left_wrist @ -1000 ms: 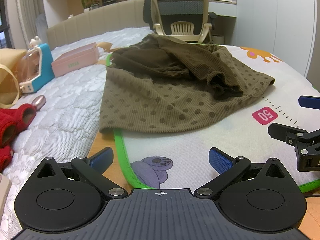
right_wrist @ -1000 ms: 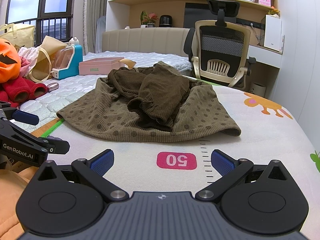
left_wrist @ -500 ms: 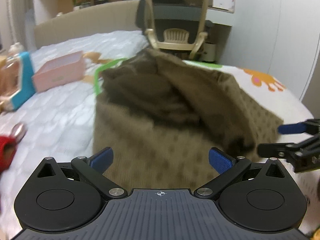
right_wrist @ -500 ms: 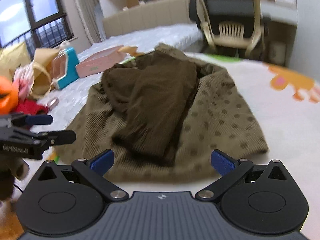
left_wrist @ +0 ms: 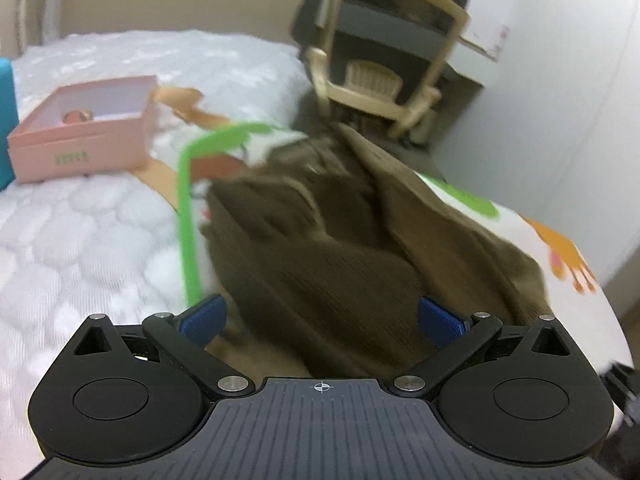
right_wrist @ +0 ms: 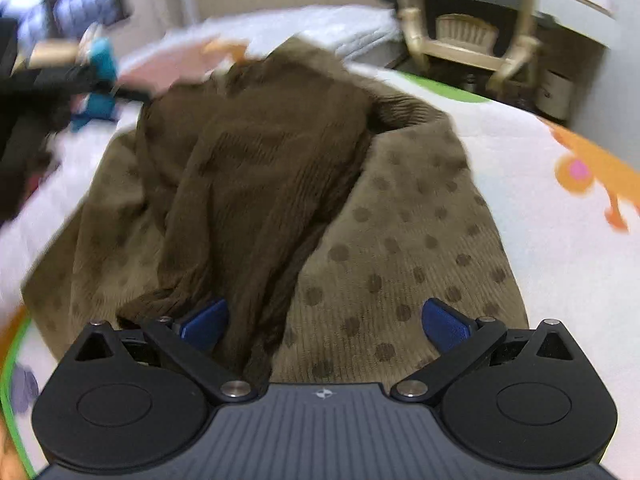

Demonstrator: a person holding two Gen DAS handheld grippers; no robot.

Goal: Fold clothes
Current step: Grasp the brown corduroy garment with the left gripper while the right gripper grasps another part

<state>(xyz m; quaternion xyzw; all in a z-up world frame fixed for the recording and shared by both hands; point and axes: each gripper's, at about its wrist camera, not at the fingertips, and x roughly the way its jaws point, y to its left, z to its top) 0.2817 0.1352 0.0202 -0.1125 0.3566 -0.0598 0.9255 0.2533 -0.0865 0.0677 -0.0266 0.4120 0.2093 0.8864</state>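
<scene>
In the right wrist view, garment (right_wrist: 400, 240) dots show; left blurs them.

The brown garment (right_wrist: 400, 248) is ribbed corduroy-like cloth, matt, with darker dots; its dark brown part (right_wrist: 248, 168) is ribbed too. The white play mat with green border (left_wrist: 188, 216) looks smooth. The white mattress (left_wrist: 80, 240) is quilted cloth. The pink box (left_wrist: 84, 132) looks like matt cardboard. Both claws, left (left_wrist: 320, 316) and right (right_wrist: 324, 320), are matt black plastic with blue textured pads (right_wrist: 444, 322) and shiny metal rivets (left_wrist: 404, 382).

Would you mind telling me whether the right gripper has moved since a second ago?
Yes. The right gripper has gone forward toward the office chair: its open fingers now sit over the brown garment, no longer short of it above the play mat.
</scene>
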